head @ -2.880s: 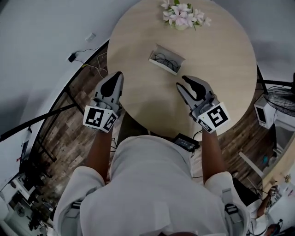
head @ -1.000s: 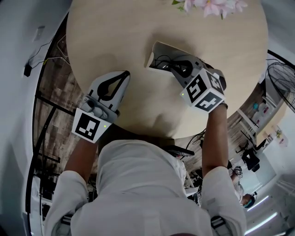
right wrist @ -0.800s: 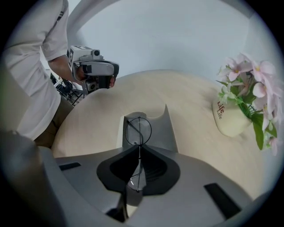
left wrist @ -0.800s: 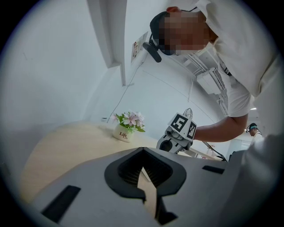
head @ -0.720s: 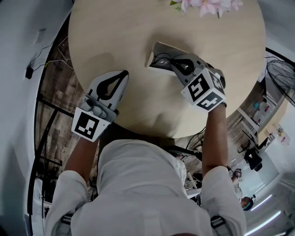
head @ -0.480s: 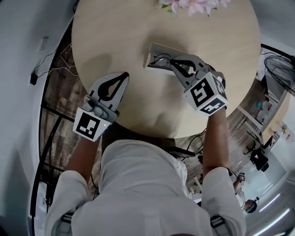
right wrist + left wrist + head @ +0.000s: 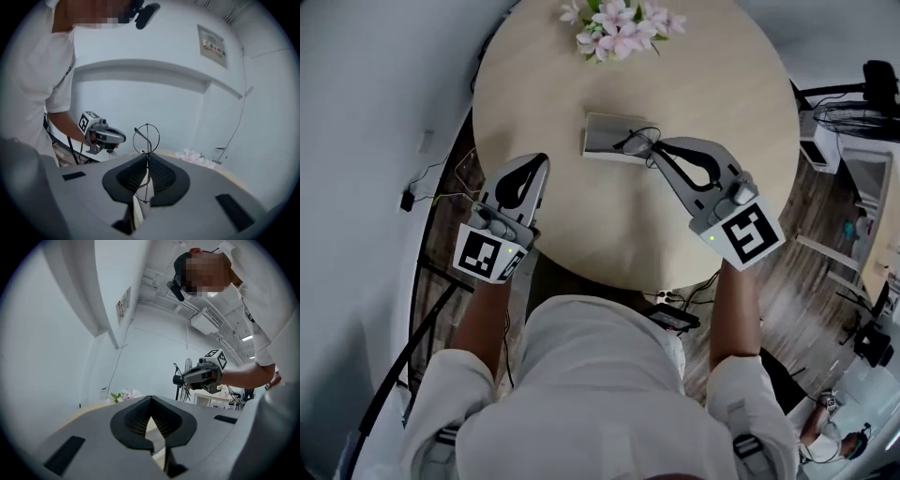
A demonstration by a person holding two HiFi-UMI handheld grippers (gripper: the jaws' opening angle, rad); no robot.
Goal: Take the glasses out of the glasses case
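Since half a second ago, the right gripper (image 7: 657, 150) has been drawn back from inside the glasses case (image 7: 605, 134), and the glasses (image 7: 636, 141) have been brought along with it. They are now held over the case's right end. Whether the frame is fully clear of the case wall cannot be told from the head view.

In the right gripper view the fingers (image 7: 161, 176) are seen clenched on the thin wire frame, one round lens rim standing above them and the rest hanging below. The left gripper (image 7: 538, 164) is kept near the front edge of the worktop (image 7: 722, 84), well apart from the case, its fingers pressed together on nothing.

For the step to be done well, the frame should probably be raised straight up before it is carried sideways, so that no temple catches on the case rim and drags the case. The grip should be kept steady and not tightened, since so thin a frame is likely to bend or twist. The flowers (image 7: 619, 23) beyond the case are best avoided.
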